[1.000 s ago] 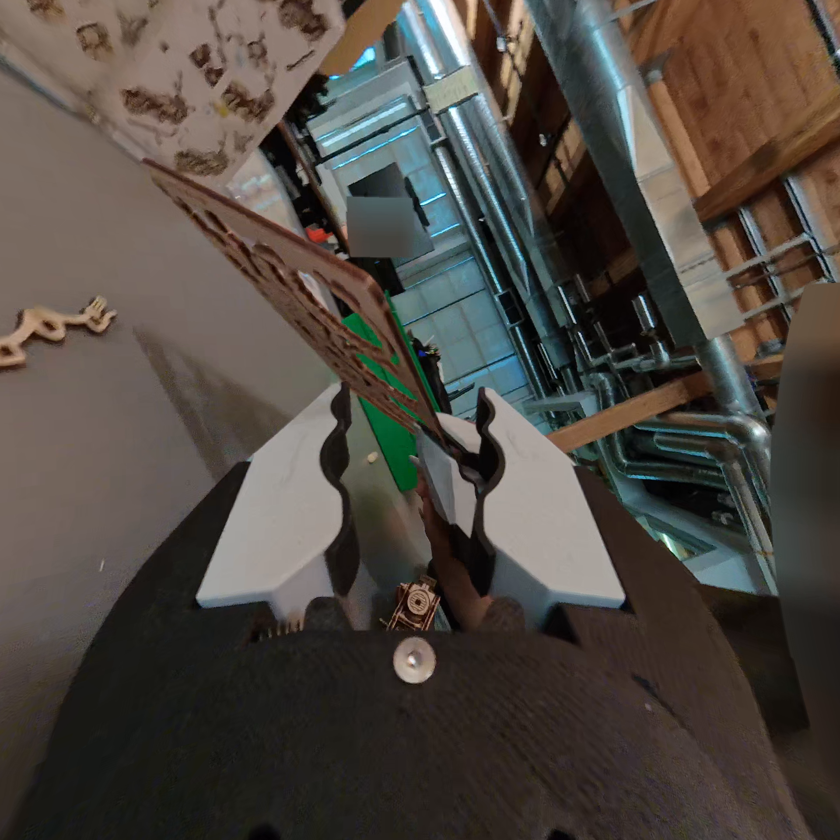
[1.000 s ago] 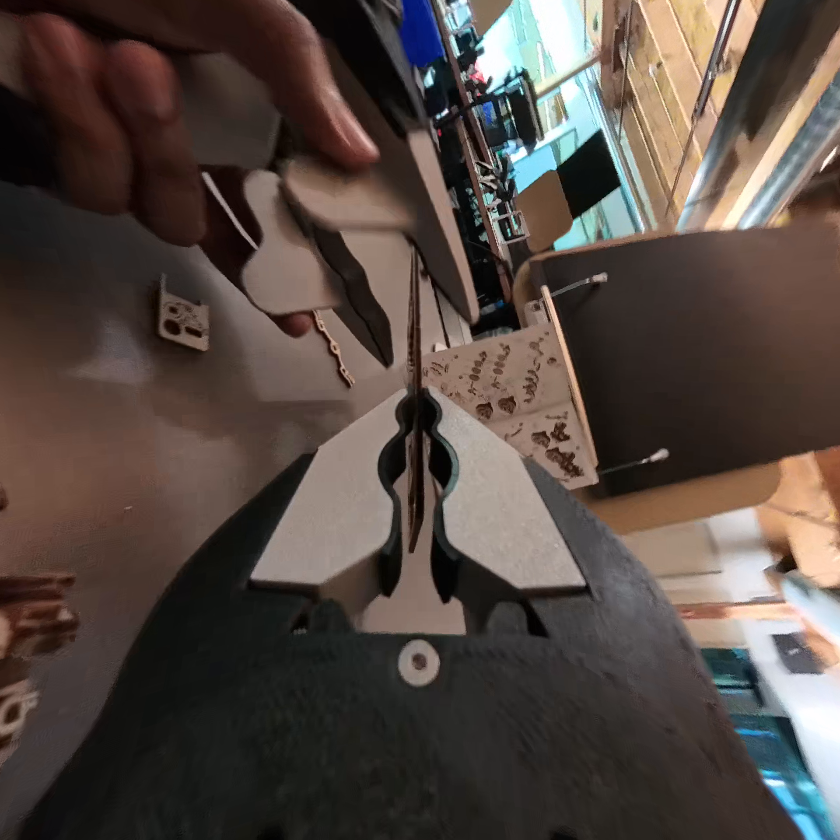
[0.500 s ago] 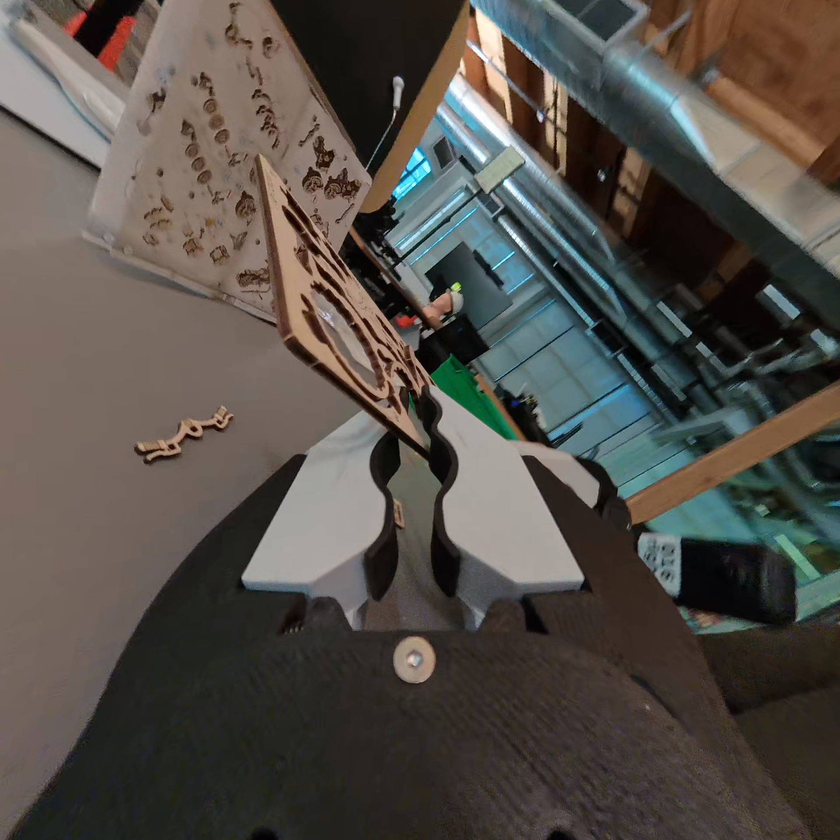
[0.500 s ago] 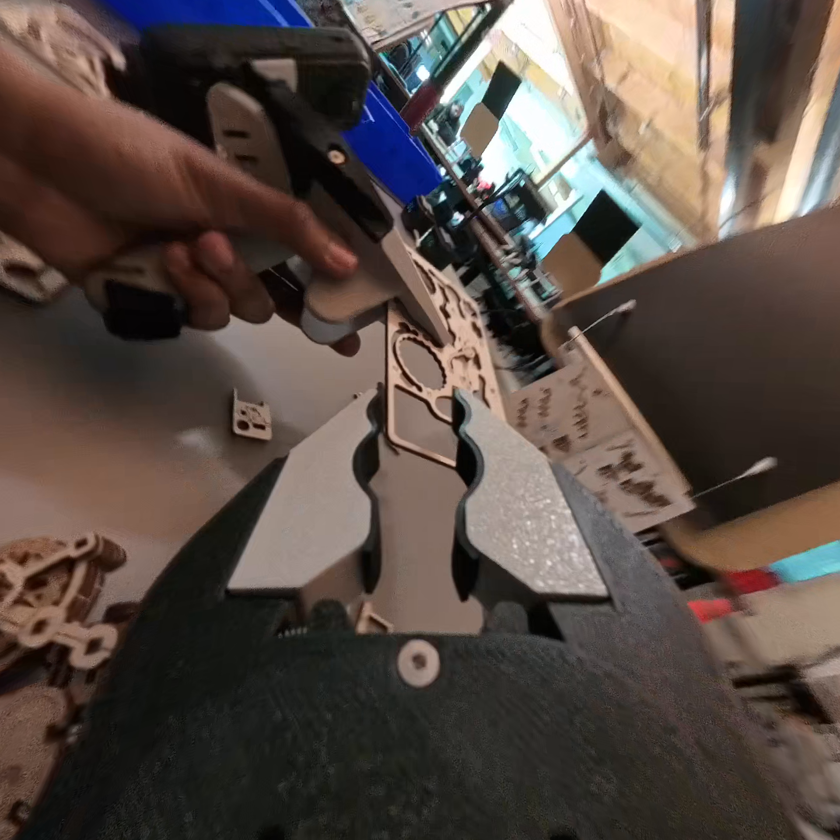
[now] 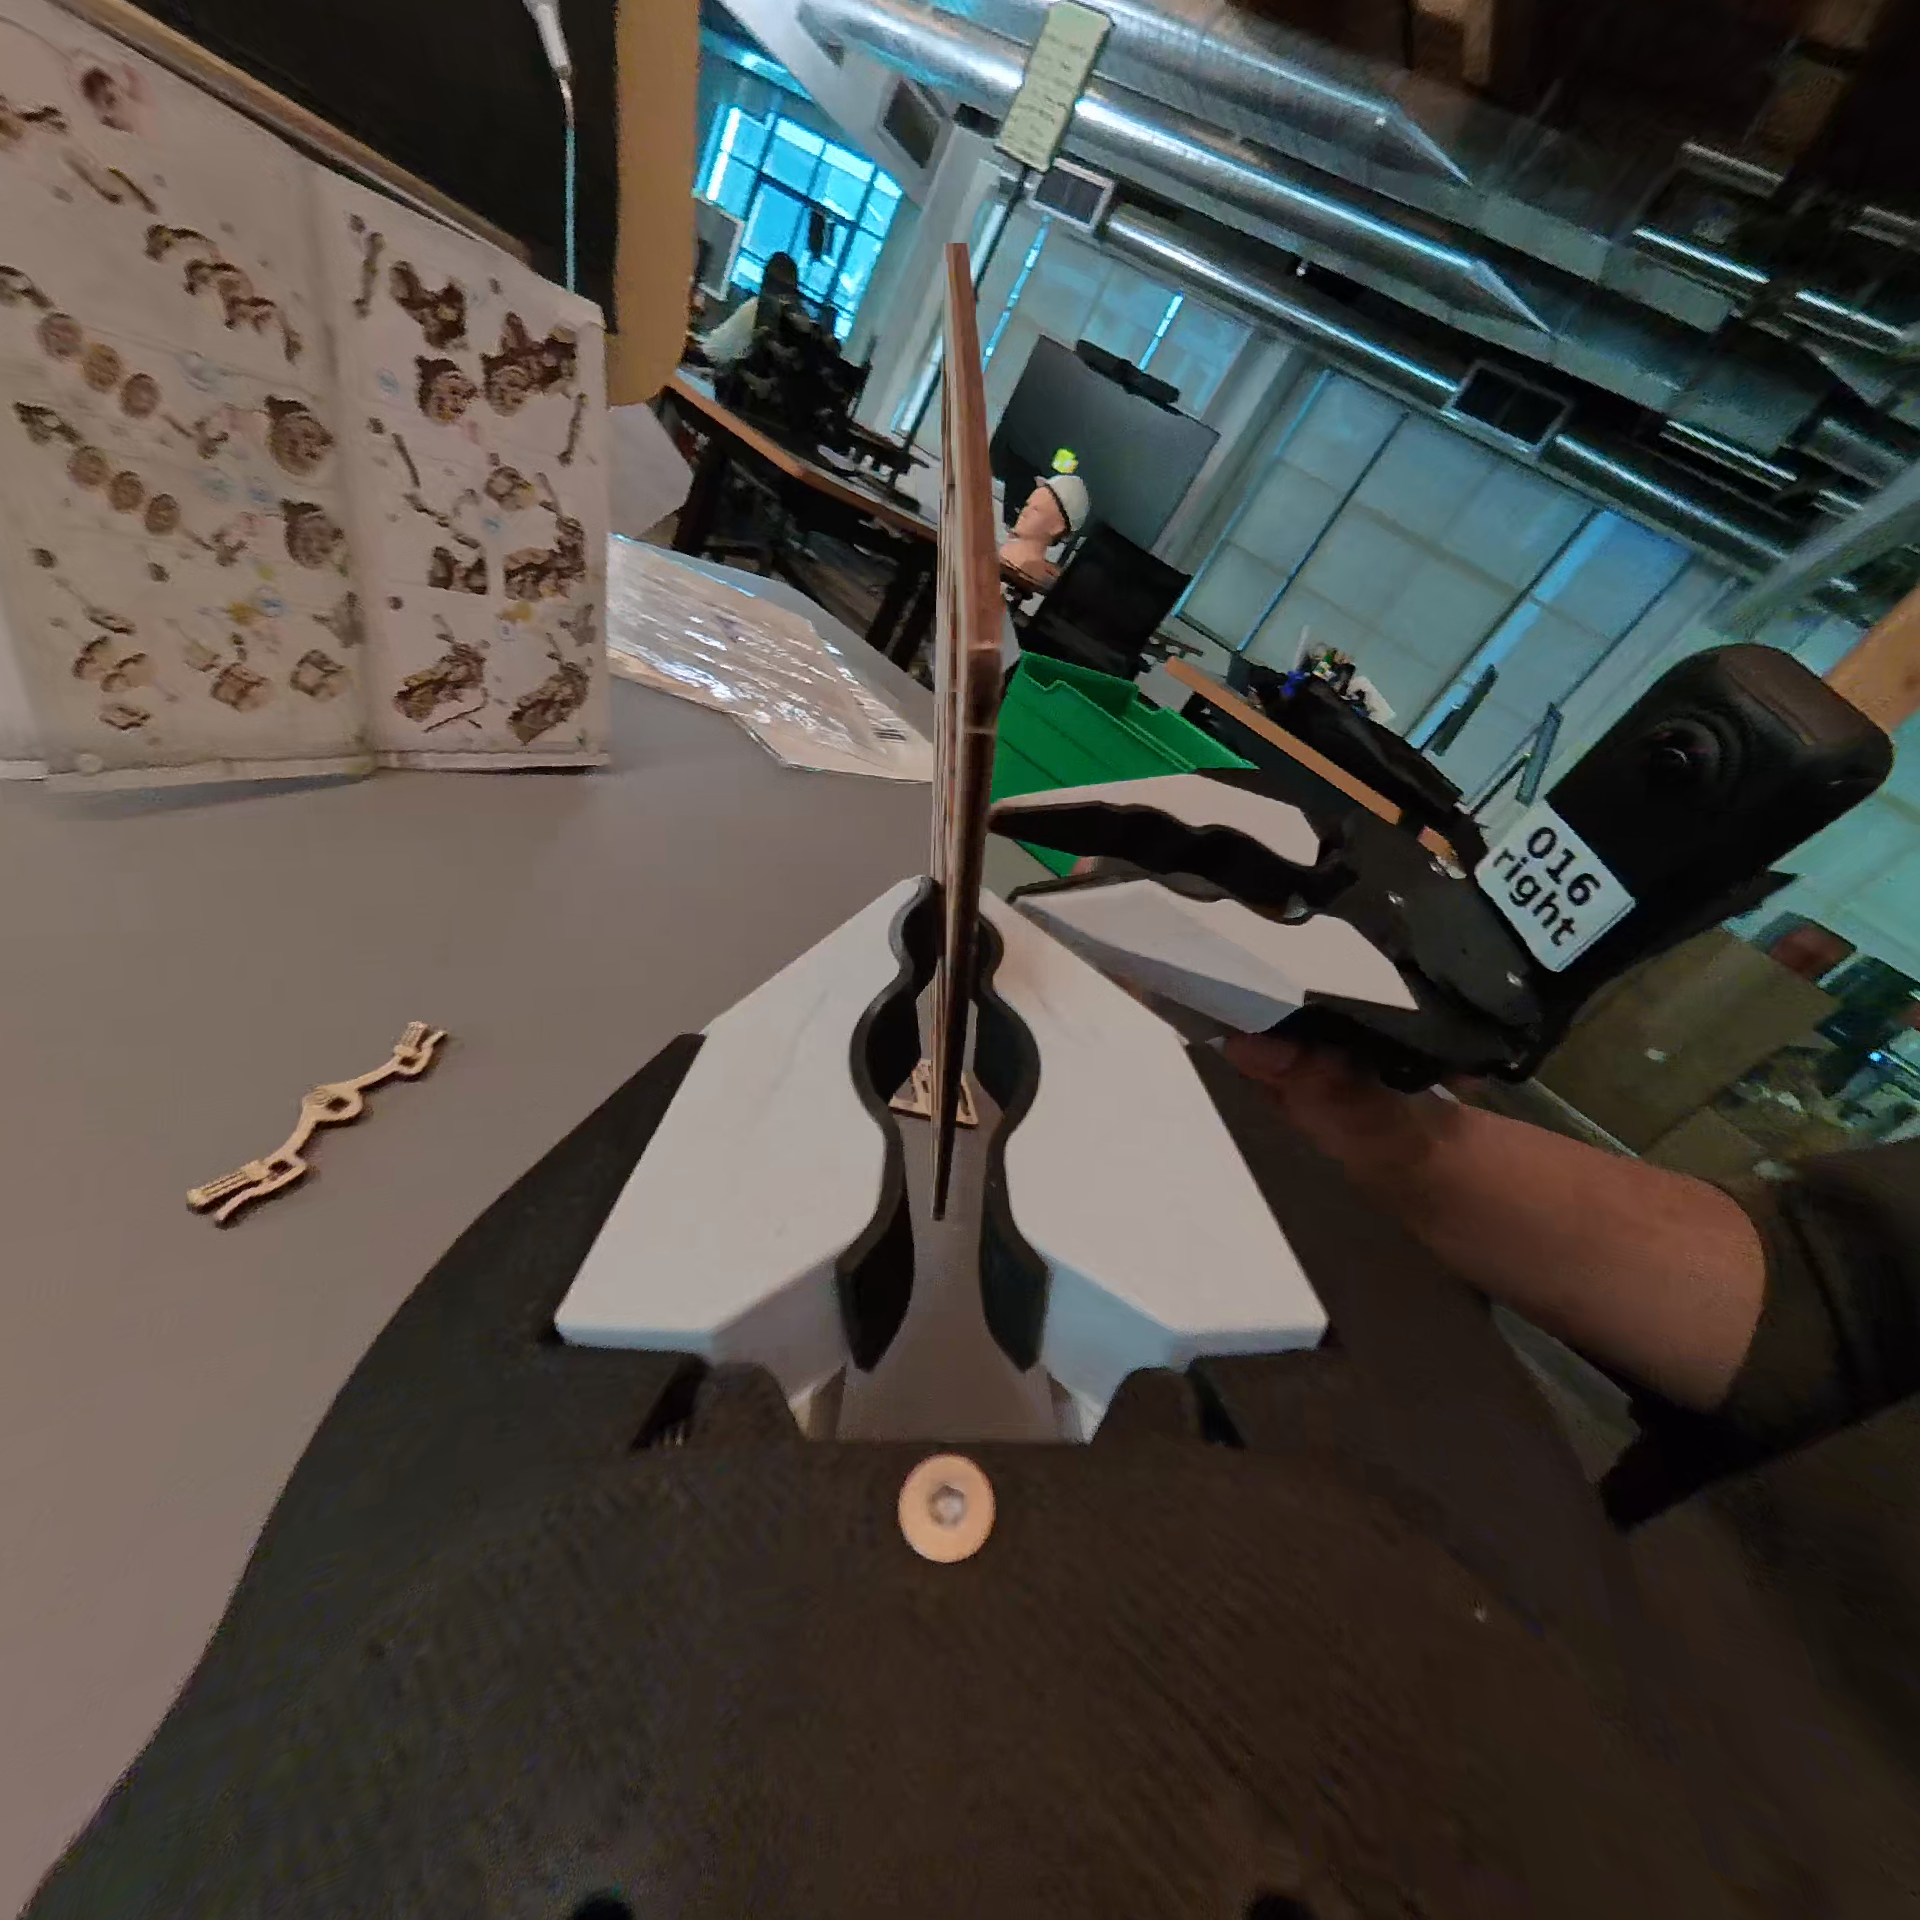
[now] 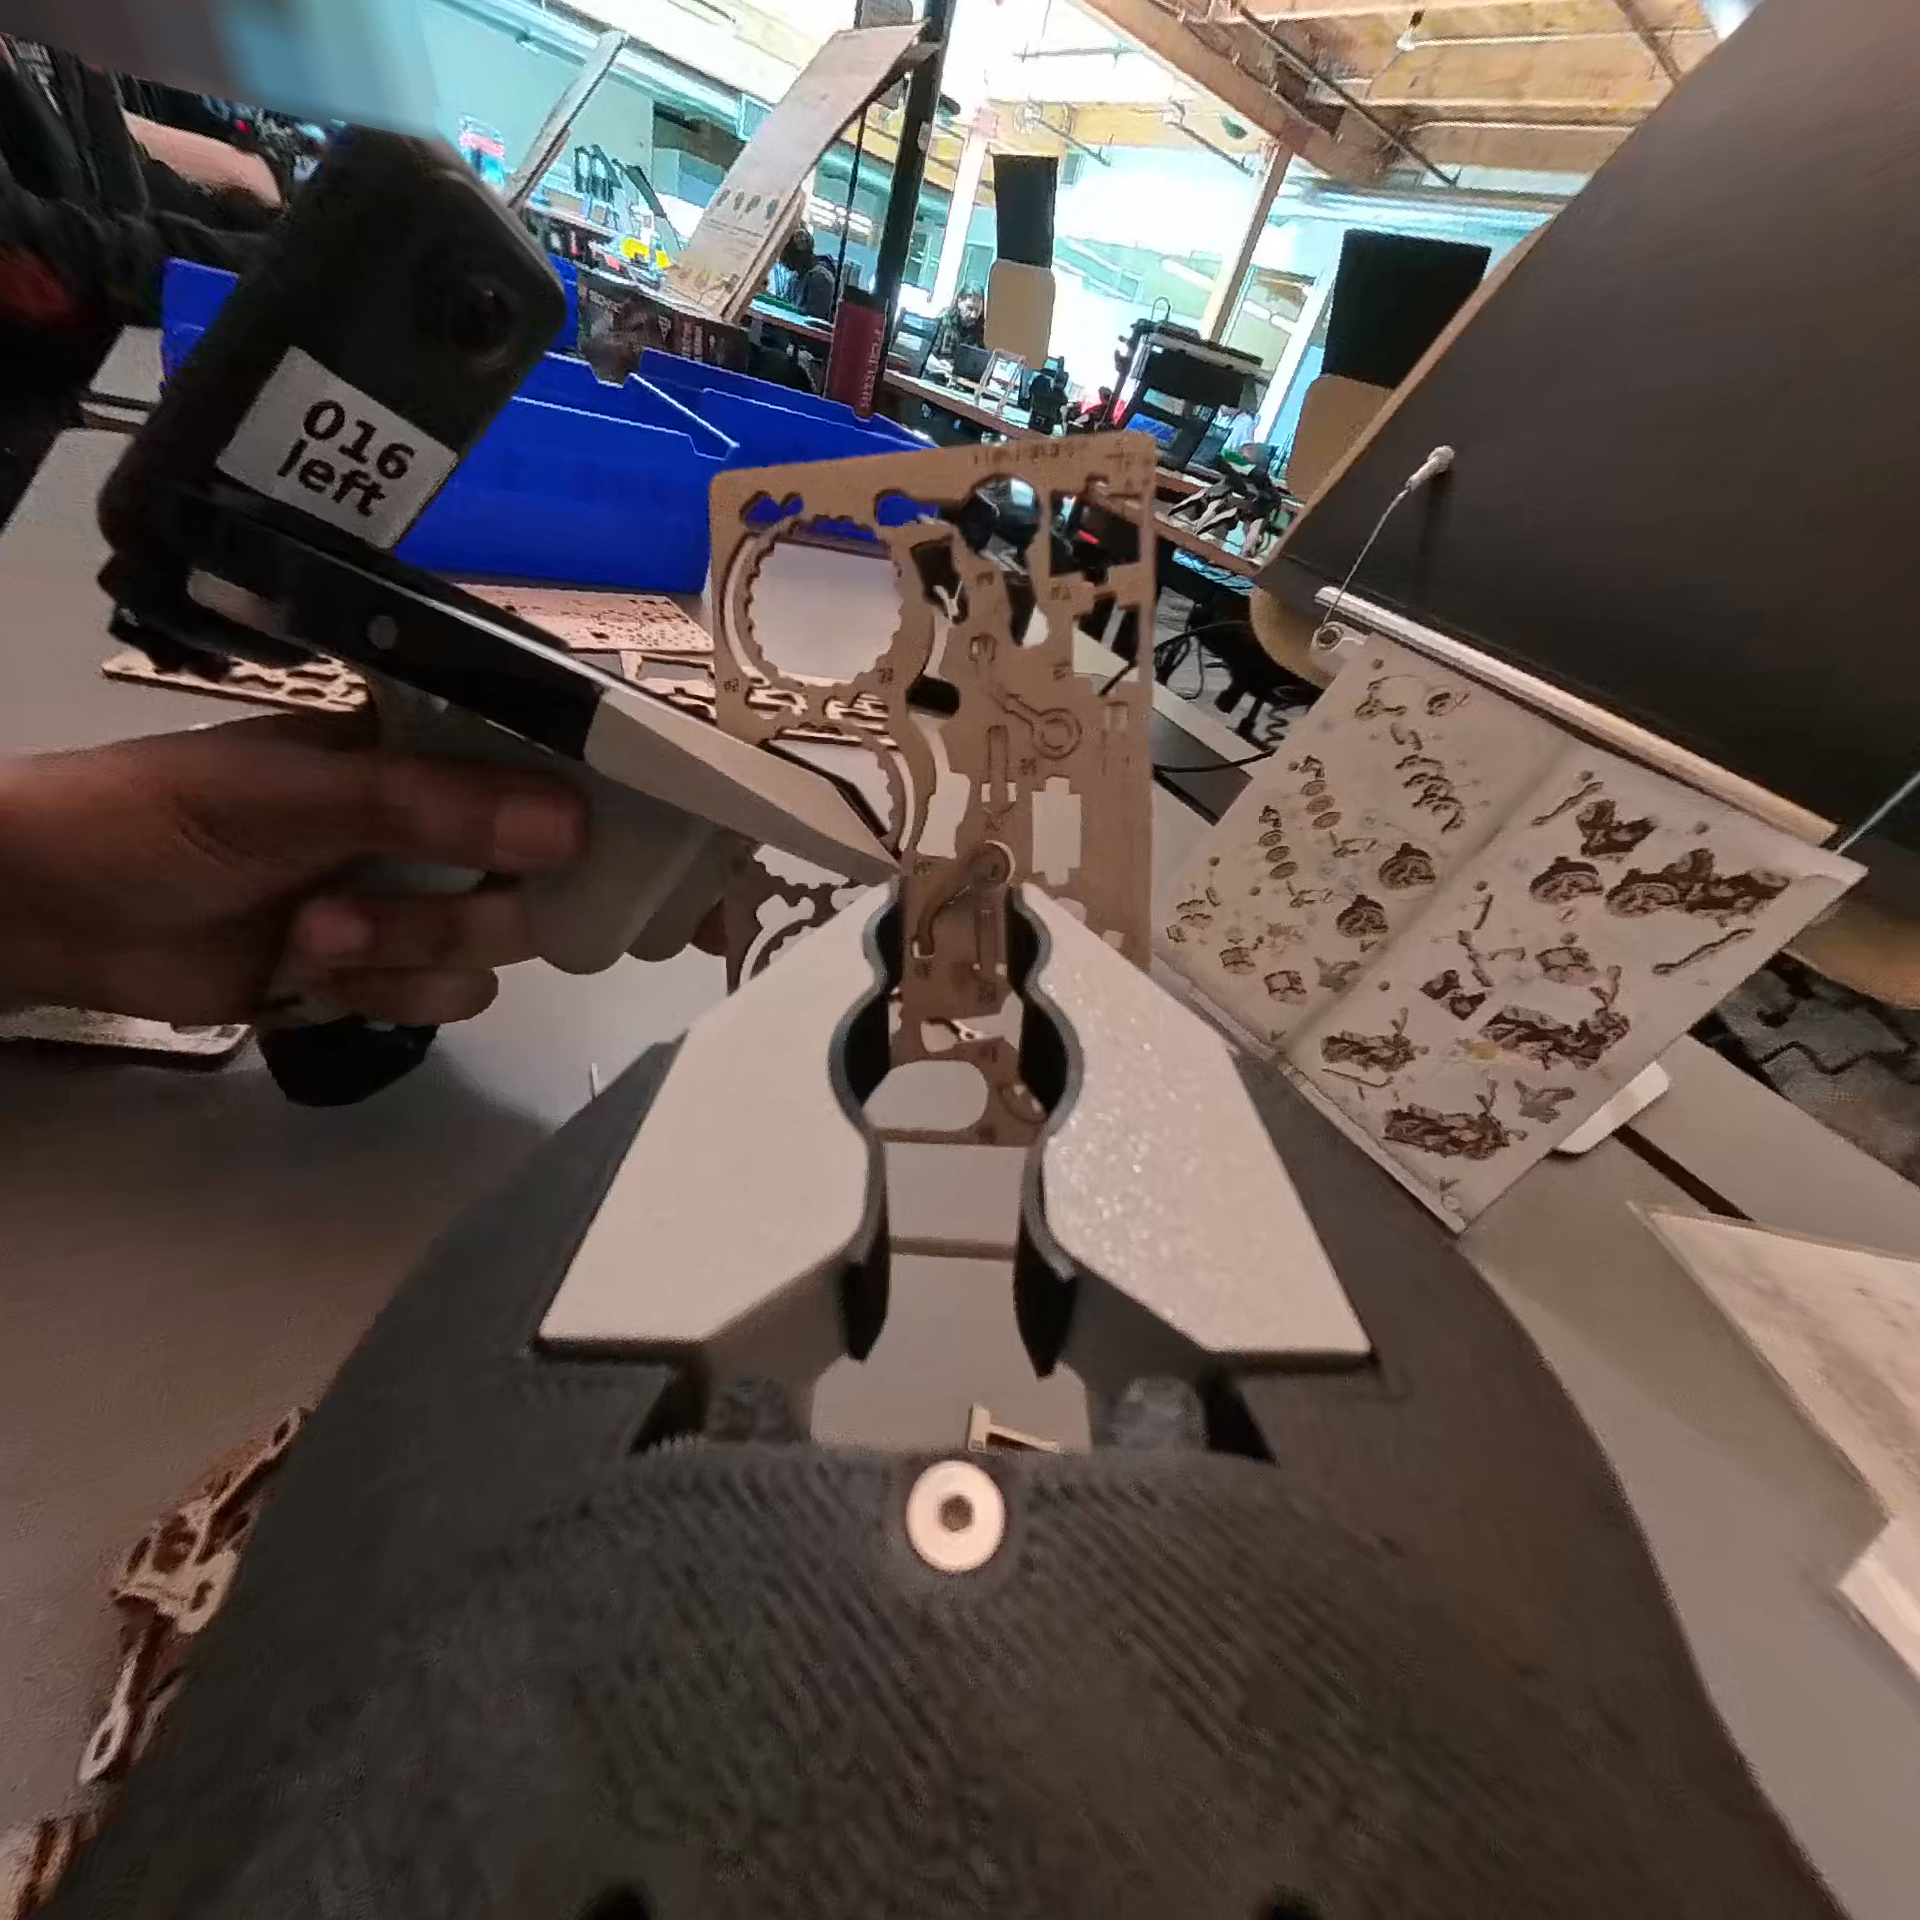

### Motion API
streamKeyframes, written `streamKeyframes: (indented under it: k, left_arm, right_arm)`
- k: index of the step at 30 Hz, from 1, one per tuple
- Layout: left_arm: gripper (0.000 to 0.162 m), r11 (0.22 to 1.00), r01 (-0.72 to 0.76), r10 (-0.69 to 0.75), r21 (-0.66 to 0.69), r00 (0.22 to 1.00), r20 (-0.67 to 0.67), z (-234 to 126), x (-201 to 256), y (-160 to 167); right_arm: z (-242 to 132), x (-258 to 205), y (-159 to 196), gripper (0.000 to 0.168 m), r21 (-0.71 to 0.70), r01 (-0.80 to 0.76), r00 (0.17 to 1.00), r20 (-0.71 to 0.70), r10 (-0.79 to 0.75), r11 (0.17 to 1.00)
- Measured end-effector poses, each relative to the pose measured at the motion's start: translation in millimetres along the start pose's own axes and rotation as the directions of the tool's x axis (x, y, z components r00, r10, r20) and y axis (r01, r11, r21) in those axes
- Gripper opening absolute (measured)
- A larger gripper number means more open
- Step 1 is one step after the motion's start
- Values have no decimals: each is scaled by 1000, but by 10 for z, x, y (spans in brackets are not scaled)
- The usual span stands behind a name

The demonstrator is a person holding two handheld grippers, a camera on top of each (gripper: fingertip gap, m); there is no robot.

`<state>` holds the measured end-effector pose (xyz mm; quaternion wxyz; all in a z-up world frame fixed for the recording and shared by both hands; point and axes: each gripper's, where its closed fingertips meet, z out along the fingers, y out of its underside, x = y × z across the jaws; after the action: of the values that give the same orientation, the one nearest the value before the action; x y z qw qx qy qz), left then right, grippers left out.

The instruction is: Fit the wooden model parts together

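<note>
Left gripper (image 5: 943, 920) pinches the thin brown wooden cut-out sheet (image 6: 1023, 665), upright above the grey table (image 5: 416, 935).
Right gripper (image 6: 951, 914) looks open, its jaws apart around the sheet's lower part, maybe not touching.

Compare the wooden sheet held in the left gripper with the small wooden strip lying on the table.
The wooden sheet is a large flat panel full of cut-out holes; the wooden strip is one small, slender loose part. The sheet stands upright, clamped by the left gripper; the strip lies flat on the grey table, untouched. Both are pale laser-cut wood.
</note>
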<state>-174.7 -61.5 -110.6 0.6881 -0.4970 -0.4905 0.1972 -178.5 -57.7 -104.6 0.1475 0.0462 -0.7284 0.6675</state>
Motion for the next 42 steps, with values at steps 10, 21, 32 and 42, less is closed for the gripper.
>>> streamKeyframes:
  k: [10,21,32,42]
  left_arm:
    - [0,997,-67,64,-49,997,-50,34,123,83]
    - [0,993,-106,105,-47,994,-17,25,89,68]
    - [0,988,-140,139,-67,990,-20,16,77,82]
    - [0,992,-120,121,-26,992,23,-50,-44,-31]
  right_arm:
    - [-38,59,-47,14,18,0,1000,-7,0,1000]
    - [-32,26,-35,11,3,40,999,0,-40,999]
    - [-77,29,-64,10,21,94,995,19,-94,995]
    - [-59,-157,109,0,-54,228,969,111,-221,972]
